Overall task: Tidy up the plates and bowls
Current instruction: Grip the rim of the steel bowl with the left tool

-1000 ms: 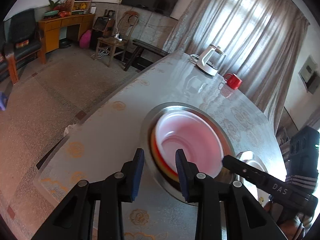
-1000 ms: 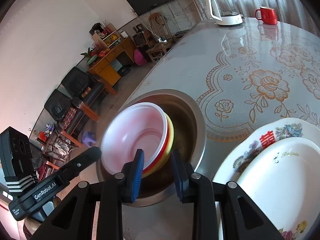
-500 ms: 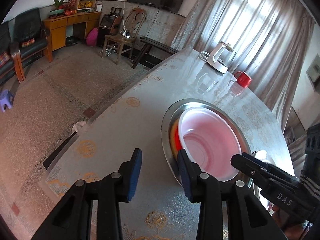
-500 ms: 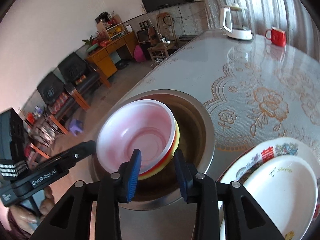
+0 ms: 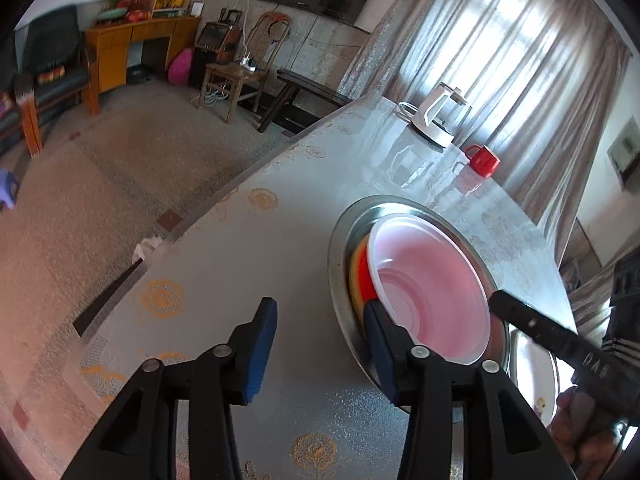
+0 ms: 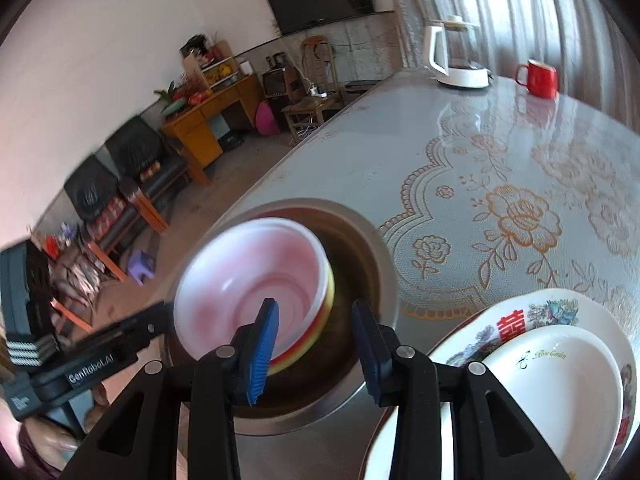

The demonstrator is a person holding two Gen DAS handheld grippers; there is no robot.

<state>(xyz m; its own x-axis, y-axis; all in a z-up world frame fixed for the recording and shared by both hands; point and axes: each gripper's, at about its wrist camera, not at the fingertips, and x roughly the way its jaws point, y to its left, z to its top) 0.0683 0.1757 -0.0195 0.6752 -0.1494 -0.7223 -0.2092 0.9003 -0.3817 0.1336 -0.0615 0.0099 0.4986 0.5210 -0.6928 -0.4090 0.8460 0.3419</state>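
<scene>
A stack of plastic bowls, white one on top (image 5: 428,288) over red and yellow ones, sits inside a wide steel basin (image 5: 340,240) on the table; it also shows in the right wrist view (image 6: 248,280) in the basin (image 6: 372,248). My left gripper (image 5: 320,344) is open and empty, just left of the basin's near rim. My right gripper (image 6: 316,344) is open and empty, its fingers either side of the bowl stack's right edge. Two stacked white plates (image 6: 560,380), the lower one flowered, lie right of the basin.
A white kettle (image 6: 456,56) and a red mug (image 6: 540,78) stand at the table's far end. The table edge (image 5: 224,200) drops to the floor on the left. Chairs and a wooden cabinet (image 5: 128,48) stand across the room.
Both grippers have opened wider and drawn back a little from the bowl stack. The stack stays in the basin.
</scene>
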